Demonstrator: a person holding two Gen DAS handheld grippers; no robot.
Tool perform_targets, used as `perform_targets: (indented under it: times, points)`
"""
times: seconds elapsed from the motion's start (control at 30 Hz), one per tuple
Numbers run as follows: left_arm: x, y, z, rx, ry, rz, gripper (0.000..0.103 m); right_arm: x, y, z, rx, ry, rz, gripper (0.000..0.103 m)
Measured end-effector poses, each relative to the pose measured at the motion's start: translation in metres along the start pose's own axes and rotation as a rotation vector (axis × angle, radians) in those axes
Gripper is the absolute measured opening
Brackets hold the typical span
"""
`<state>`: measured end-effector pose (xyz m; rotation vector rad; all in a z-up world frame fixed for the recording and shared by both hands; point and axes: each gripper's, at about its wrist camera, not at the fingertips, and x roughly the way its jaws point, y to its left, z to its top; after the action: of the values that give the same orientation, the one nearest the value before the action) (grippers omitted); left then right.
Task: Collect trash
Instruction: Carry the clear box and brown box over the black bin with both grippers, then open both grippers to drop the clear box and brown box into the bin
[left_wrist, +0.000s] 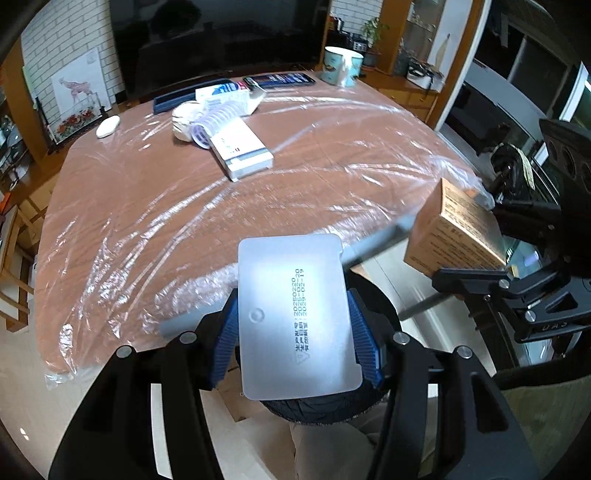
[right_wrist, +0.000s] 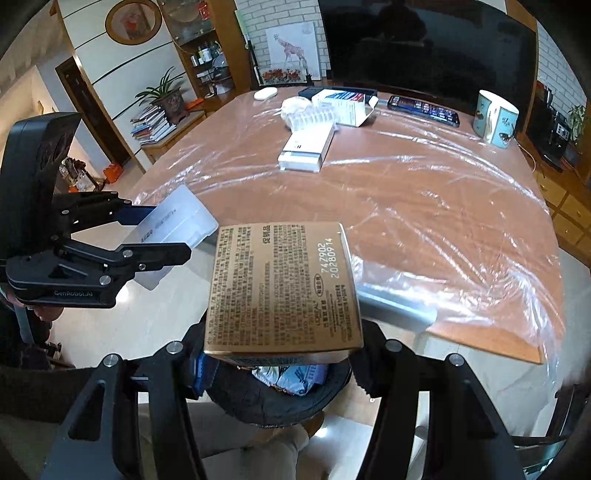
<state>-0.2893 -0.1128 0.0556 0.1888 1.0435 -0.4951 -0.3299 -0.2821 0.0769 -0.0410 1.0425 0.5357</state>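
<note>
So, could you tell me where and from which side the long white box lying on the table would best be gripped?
Grip the long white box across its narrow width, near the end facing the camera, coming from above. It lies flat, and its far end is tucked under the ribbed plastic tray, so the near half is freer.

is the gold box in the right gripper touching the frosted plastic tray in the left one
Apart. The right wrist view shows floor between the gold box and the frosted plastic tray; the left wrist view also shows a gap between them.
</note>
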Motion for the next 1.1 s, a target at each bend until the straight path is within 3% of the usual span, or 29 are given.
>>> perform_targets:
  times: [0.53, 1.1]
  points:
    - [0.027, -0.020, -0.028, 0.045, 0.111, -0.031, 0.056, 0.020, -0.004, -0.023, -0.011, 0.078, 0.011, 0.058]
    - [0.061, -0.025, -0.043, 0.084, 0.202, -0.002, 0.056, 0.049, -0.002, -0.037, -0.082, 0.160, 0.000, 0.058]
